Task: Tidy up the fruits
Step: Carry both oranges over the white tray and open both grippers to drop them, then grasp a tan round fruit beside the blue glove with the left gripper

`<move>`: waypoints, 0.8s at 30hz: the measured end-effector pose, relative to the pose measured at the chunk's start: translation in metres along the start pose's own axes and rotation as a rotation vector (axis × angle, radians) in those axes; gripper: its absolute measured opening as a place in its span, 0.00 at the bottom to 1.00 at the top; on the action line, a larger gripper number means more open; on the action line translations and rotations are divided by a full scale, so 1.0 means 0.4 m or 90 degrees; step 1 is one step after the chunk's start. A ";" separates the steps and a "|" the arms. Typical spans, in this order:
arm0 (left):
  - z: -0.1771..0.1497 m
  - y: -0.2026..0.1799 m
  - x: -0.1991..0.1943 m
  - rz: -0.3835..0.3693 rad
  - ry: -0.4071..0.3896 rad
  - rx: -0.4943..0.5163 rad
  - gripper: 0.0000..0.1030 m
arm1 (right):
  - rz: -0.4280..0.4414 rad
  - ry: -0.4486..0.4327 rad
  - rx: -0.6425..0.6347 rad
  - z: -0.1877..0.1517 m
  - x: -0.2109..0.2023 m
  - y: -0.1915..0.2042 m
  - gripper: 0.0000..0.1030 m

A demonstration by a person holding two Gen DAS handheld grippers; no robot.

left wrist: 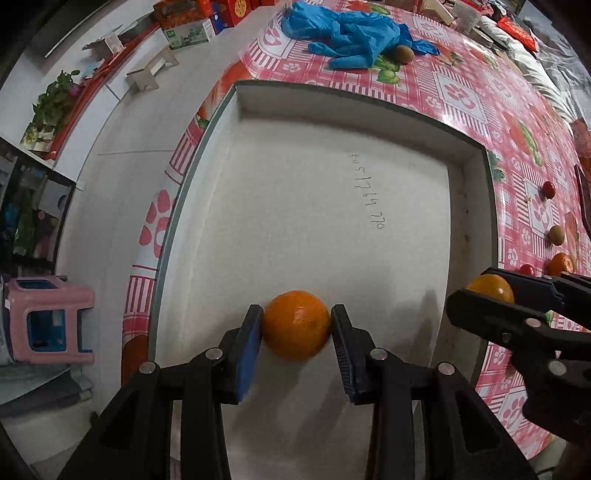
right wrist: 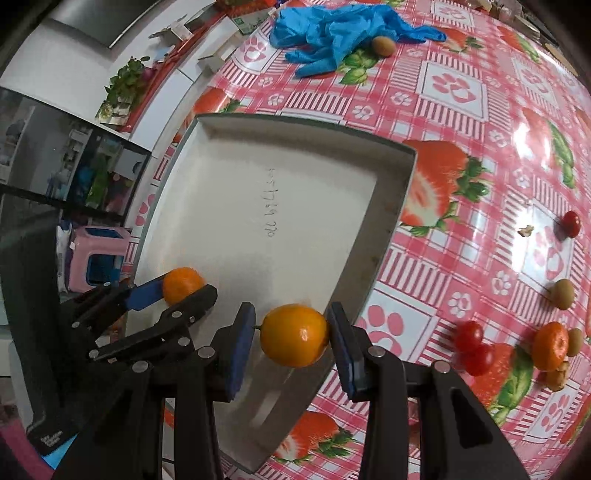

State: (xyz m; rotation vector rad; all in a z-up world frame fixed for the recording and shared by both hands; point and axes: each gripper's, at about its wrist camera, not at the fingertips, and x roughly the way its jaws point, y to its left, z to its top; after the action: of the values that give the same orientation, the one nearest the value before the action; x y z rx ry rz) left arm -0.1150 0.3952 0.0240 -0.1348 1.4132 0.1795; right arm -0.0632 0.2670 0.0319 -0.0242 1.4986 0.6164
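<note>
My left gripper (left wrist: 295, 325) is shut on an orange mandarin (left wrist: 295, 325) and holds it over the near part of the white box lid (left wrist: 332, 122). My right gripper (right wrist: 291, 334) is shut on a yellower orange (right wrist: 293, 335) at the lid's right rim (right wrist: 399, 192). It also shows in the left wrist view (left wrist: 491, 288), and the left gripper with its mandarin shows in the right wrist view (right wrist: 183, 284). Loose fruit lies on the tablecloth to the right: cherry tomatoes (right wrist: 474, 347), a mandarin (right wrist: 550, 345), a kiwi (right wrist: 562, 293).
Blue gloves (right wrist: 332, 29) and another kiwi (right wrist: 383, 46) lie beyond the lid. One tomato (right wrist: 570, 223) sits far right. The table edge runs along the lid's left side; a pink stool (left wrist: 48, 317) stands on the floor below.
</note>
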 end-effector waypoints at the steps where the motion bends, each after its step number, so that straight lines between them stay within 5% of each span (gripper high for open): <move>1: 0.001 0.000 0.000 0.001 -0.001 0.003 0.38 | -0.002 0.002 -0.002 0.000 0.004 0.002 0.43; 4: -0.001 0.001 -0.002 0.010 -0.001 0.005 0.55 | -0.005 0.005 -0.005 -0.001 0.010 0.003 0.43; 7: -0.004 0.005 -0.015 0.019 -0.014 0.002 0.74 | 0.001 -0.001 -0.002 0.001 0.002 0.003 0.56; 12: 0.001 -0.001 -0.018 0.022 -0.003 0.000 0.75 | 0.000 -0.019 -0.003 0.003 -0.024 0.000 0.63; 15: 0.008 -0.005 -0.028 0.012 0.007 -0.005 0.75 | -0.006 -0.038 0.007 0.001 -0.059 -0.016 0.81; 24: 0.126 -0.104 -0.183 -0.033 -0.052 0.045 0.75 | -0.117 -0.106 0.100 -0.055 -0.184 -0.218 1.00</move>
State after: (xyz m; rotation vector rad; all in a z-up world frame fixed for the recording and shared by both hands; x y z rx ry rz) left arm -0.0685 0.3613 0.1036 -0.1051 1.3314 0.0916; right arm -0.0453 0.1579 0.0672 0.0098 1.3619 0.3430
